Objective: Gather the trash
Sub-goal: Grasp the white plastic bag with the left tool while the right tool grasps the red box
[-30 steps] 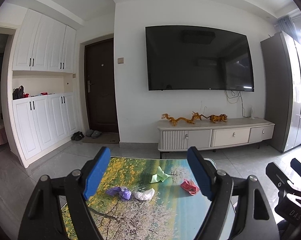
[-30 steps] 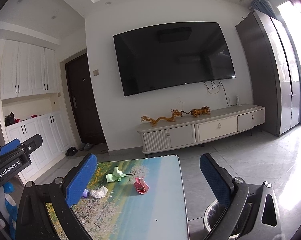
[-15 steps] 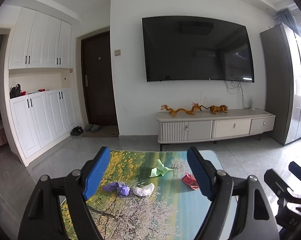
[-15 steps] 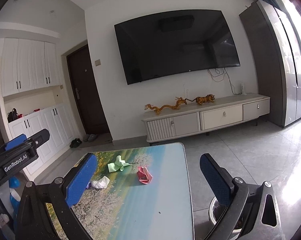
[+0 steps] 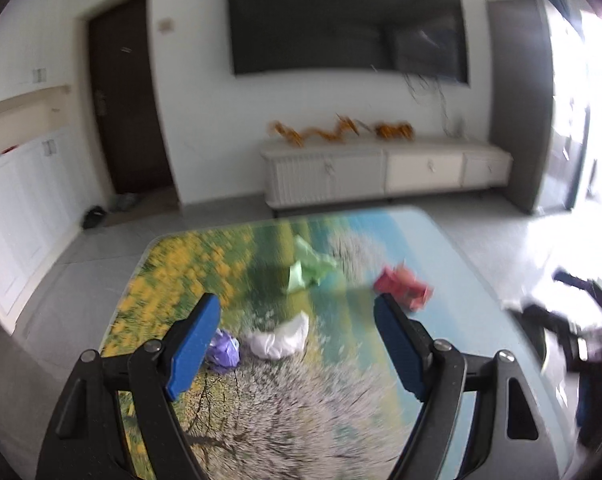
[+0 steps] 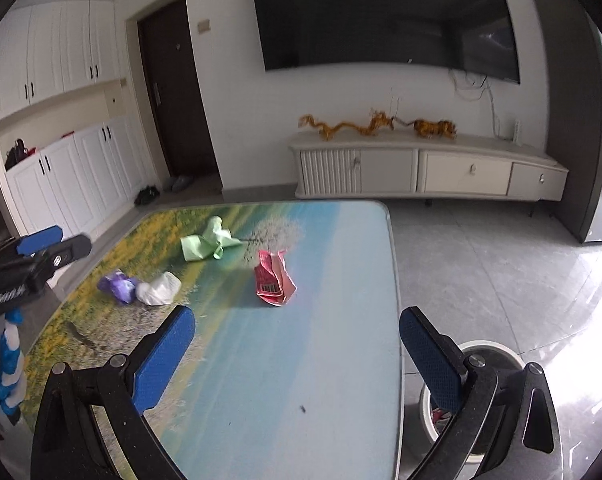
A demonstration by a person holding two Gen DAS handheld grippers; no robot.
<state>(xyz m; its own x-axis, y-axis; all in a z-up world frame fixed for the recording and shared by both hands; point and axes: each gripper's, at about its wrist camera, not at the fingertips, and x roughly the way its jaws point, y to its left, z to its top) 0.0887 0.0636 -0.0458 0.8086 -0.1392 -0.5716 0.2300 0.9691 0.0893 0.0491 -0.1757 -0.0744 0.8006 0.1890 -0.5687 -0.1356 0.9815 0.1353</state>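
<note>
Several bits of trash lie on a table with a landscape print (image 6: 293,360): a crumpled green paper (image 6: 209,240), a red wrapper (image 6: 273,278), a white wad (image 6: 159,289) and a purple wad (image 6: 119,286). The blurred left wrist view shows the same green paper (image 5: 309,270), red wrapper (image 5: 401,284), white wad (image 5: 279,338) and purple wad (image 5: 223,352). My left gripper (image 5: 297,340) hangs open over the table, near the white wad, holding nothing. My right gripper (image 6: 297,350) stands open and empty above the table's near right part, short of the red wrapper.
A round white bin (image 6: 477,396) stands on the floor by the table's right edge, below my right finger. A low TV cabinet (image 6: 429,168) with golden figurines lines the far wall under a large TV. White cupboards (image 6: 61,168) and a dark door stand left.
Both grippers have dropped and tilted down toward the table, so the trash looks larger and closer. Both sets of jaws stay as wide as before. The trash has not moved.
</note>
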